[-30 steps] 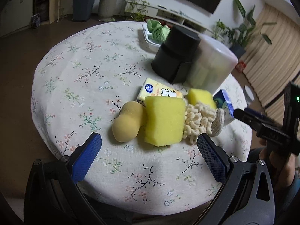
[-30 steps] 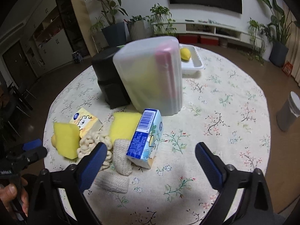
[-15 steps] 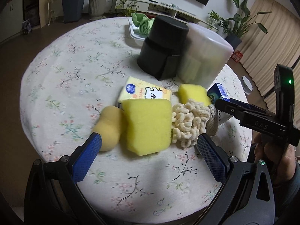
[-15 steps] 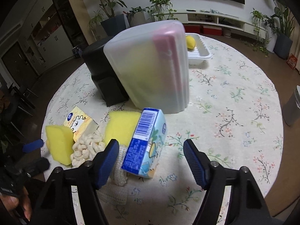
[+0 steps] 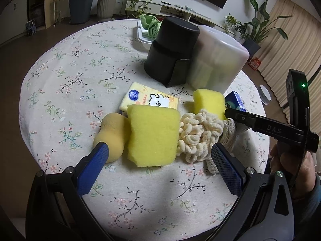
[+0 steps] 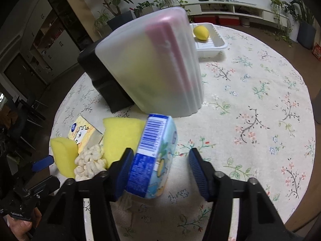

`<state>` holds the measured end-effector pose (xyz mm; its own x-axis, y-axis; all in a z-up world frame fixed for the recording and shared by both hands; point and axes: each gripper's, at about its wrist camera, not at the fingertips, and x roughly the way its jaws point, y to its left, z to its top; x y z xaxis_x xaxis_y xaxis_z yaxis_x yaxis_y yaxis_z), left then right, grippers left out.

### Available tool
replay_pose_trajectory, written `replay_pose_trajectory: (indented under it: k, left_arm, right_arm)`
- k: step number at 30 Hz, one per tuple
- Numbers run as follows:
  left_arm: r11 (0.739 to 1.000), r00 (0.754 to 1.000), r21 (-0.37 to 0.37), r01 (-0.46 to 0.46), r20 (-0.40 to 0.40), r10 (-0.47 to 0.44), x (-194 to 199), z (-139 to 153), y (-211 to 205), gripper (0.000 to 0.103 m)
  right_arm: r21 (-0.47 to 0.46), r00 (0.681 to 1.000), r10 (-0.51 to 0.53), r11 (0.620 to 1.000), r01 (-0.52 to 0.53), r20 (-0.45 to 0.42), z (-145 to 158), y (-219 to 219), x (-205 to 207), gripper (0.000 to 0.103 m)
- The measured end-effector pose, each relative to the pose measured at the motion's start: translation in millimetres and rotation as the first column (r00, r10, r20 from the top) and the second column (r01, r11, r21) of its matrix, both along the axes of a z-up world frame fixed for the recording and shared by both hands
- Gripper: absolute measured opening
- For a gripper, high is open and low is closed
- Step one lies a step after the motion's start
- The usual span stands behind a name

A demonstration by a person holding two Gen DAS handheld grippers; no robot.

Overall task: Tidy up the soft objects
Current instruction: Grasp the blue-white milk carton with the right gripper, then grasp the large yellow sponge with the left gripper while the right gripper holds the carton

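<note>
Down on the flowered tablecloth, the left wrist view shows the left gripper with fingers wide apart, holding nothing, just short of a big yellow sponge. A tan gourd-shaped sponge touches that sponge on one side, a cream chenille pad on the other. A yellow tissue pack lies behind, near a black container.

From the right wrist view, the right gripper straddles a blue tissue pack and its jaws are closing: the left pad touches the pack, the right pad stands off it. A frosted plastic bin stands behind, a white tray beyond
</note>
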<state>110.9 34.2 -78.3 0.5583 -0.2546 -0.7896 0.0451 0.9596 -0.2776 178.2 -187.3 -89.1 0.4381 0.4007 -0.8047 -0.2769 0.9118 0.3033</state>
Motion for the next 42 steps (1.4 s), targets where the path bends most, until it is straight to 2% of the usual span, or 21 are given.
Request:
replay_pose_trajectory:
  k: [5,9,16,17,19,20,21,28,31,35,42]
  left_arm:
    - [1.0,1.0,0.022,0.004,-0.011,-0.004,1,2,-7,0.103]
    - [0.998,0.999,0.05,-0.034,-0.04,0.036,4,-3,-9,0.103]
    - [0.996,0.998,0.067,-0.064,-0.003,0.064,5,-2,-6,0.102]
    - [0.995,0.998,0.076,-0.061,0.002,0.061,5,-2,-7,0.1]
    - [0.993,0.999,0.107,-0.053,0.009,0.052,5,-2,-11,0.086]
    - [0.992,0.999,0.114,-0.051,0.018,0.049,5,0,-12,0.075]
    - [0.993,0.999,0.112,-0.047,0.026,0.045,4,2,-13,0.071]
    - [0.99,0.999,0.134,-0.044,0.024,0.041,5,3,-15,0.073]
    - [0.98,0.998,0.191,-0.047,0.044,0.039,3,7,-21,0.073]
    - [0.979,1.0,0.202,-0.022,0.022,0.018,5,4,-28,0.084]
    - [0.979,1.0,0.205,-0.012,0.024,0.007,6,3,-34,0.084]
  right_arm:
    - [0.007,1.0,0.024,1.0,-0.025,0.014,2,1,-3,0.031]
    - [0.014,0.999,0.033,0.999,-0.033,0.035,5,0,-5,0.028]
    - [0.027,0.998,0.041,0.999,-0.043,0.054,6,-5,-9,0.028]
    - [0.03,0.998,0.039,0.999,-0.041,0.053,6,-8,-9,0.028]
    - [0.037,0.998,0.032,0.999,-0.034,0.052,5,-10,-8,0.028]
    - [0.04,0.998,0.029,0.999,-0.031,0.053,5,-11,-8,0.028]
    - [0.041,0.998,0.028,0.999,-0.03,0.053,6,-11,-8,0.028]
    - [0.049,0.998,0.026,0.998,-0.029,0.058,6,-10,-9,0.028]
    - [0.052,0.998,0.023,0.998,-0.026,0.057,7,-12,-9,0.028]
    - [0.059,0.998,0.023,0.998,-0.026,0.052,6,-13,-9,0.028]
    - [0.059,0.998,0.026,0.998,-0.029,0.056,6,-14,-9,0.028]
